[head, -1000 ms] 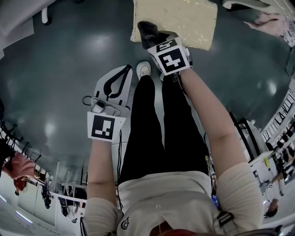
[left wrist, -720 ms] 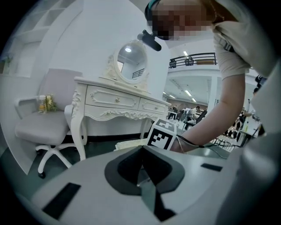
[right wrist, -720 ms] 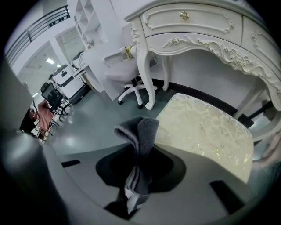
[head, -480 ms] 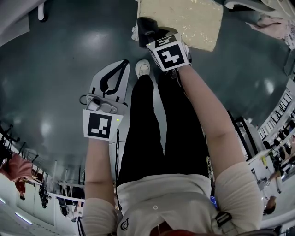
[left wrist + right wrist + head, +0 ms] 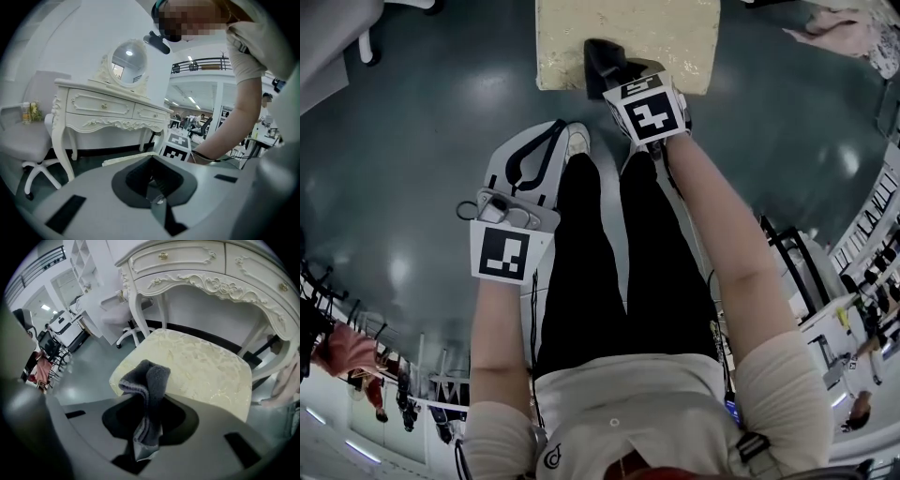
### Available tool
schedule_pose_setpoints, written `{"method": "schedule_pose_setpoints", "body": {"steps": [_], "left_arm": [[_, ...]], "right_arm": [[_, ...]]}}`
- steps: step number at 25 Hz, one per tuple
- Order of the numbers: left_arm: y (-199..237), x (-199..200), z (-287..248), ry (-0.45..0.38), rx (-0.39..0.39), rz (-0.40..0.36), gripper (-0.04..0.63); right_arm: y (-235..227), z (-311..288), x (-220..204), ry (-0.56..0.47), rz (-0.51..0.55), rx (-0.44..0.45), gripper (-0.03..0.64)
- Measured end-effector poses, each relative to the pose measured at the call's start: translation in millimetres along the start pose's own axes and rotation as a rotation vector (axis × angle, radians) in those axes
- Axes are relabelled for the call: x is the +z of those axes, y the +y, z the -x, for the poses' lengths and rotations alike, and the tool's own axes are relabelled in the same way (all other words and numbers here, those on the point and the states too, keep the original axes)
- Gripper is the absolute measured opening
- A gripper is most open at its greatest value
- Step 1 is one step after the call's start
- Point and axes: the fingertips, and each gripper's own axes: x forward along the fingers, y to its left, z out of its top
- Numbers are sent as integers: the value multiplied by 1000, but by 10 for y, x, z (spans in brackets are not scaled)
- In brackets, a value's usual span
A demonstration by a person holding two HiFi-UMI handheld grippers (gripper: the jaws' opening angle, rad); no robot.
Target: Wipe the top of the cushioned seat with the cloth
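The cushioned seat (image 5: 628, 42) is a cream, patterned square pad at the top of the head view. It fills the middle of the right gripper view (image 5: 197, 366). My right gripper (image 5: 614, 80) is shut on a dark grey cloth (image 5: 600, 61). The folded cloth (image 5: 149, 380) sticks up out of the right gripper (image 5: 147, 401) over the seat's near edge; I cannot tell whether it touches the seat. My left gripper (image 5: 546, 141) hangs lower left beside the person's legs, shut and empty. In its own view the left gripper (image 5: 154, 180) points past the seat's pale edge (image 5: 126, 159).
A white carved dressing table (image 5: 206, 268) stands right behind the seat, with an oval mirror (image 5: 125, 61) on top. A white office chair (image 5: 122, 310) is to its left. Pink fabric (image 5: 844, 33) lies on the grey floor at the upper right. The person's shoe (image 5: 577, 141) is just before the seat.
The seat has come nearer and more central in the head view. The right gripper with the cloth now sits over the seat's front edge. The left gripper has hardly moved.
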Motion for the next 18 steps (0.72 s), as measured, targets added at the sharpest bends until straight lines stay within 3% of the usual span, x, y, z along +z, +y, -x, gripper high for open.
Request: {"method": "schedule_pose_setpoints", "body": {"steps": [18], "left_arm": [[-783, -9, -671, 17, -44, 15, 14]], "right_arm": [[-928, 316, -586, -11, -33, -16, 90]]}}
